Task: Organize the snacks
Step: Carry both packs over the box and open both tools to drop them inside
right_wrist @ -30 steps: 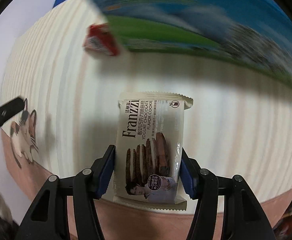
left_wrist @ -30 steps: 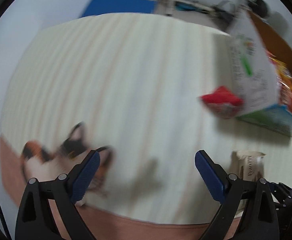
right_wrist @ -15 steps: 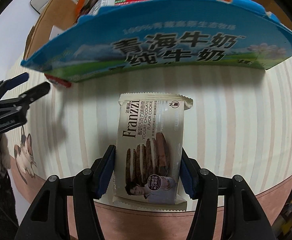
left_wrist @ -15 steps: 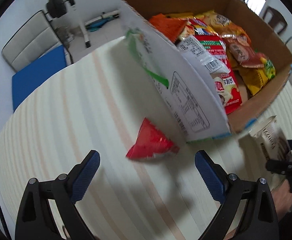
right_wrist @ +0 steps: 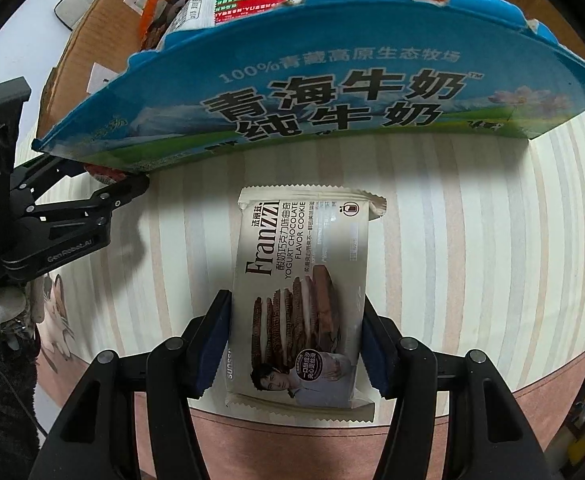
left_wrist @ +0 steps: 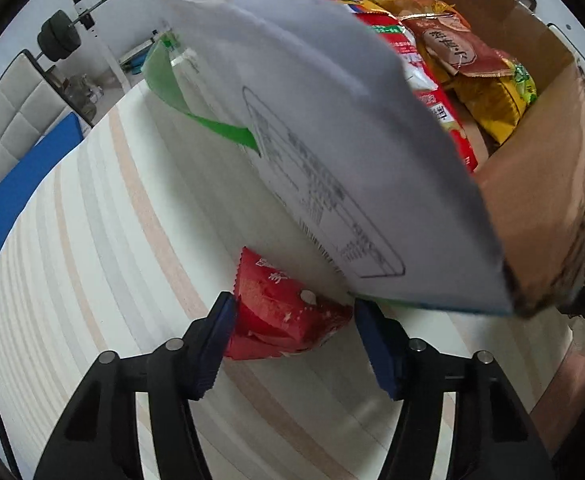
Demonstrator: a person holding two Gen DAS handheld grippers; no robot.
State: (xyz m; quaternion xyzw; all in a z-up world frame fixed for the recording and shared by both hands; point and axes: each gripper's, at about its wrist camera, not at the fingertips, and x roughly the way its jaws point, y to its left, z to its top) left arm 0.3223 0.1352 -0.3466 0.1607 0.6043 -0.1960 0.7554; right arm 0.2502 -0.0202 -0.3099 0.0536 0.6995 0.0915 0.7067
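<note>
A red snack packet (left_wrist: 284, 316) lies on the striped tablecloth against the corner of a cardboard milk box (left_wrist: 532, 216) full of snack bags. My left gripper (left_wrist: 294, 320) points down over it with its jaws closing, the blue pads on both sides of the packet and touching it. In the right wrist view the same gripper (right_wrist: 124, 188) reaches under the box's blue printed side (right_wrist: 332, 92). My right gripper (right_wrist: 296, 340) is shut on a beige Franzzi cookie packet (right_wrist: 304, 280), held just in front of the box.
The table's near edge and pink border (right_wrist: 292, 440) run close below the cookie packet. A cat print (right_wrist: 56, 316) marks the cloth at the left. Beyond the table stand a white chair (left_wrist: 8, 120), a blue seat (left_wrist: 32, 176) and a barbell rack (left_wrist: 58, 40).
My left gripper swung from the cat-print end of the table to the box, came down over the red packet and narrowed its jaws onto it. The right gripper drifted slightly with the cookie packet.
</note>
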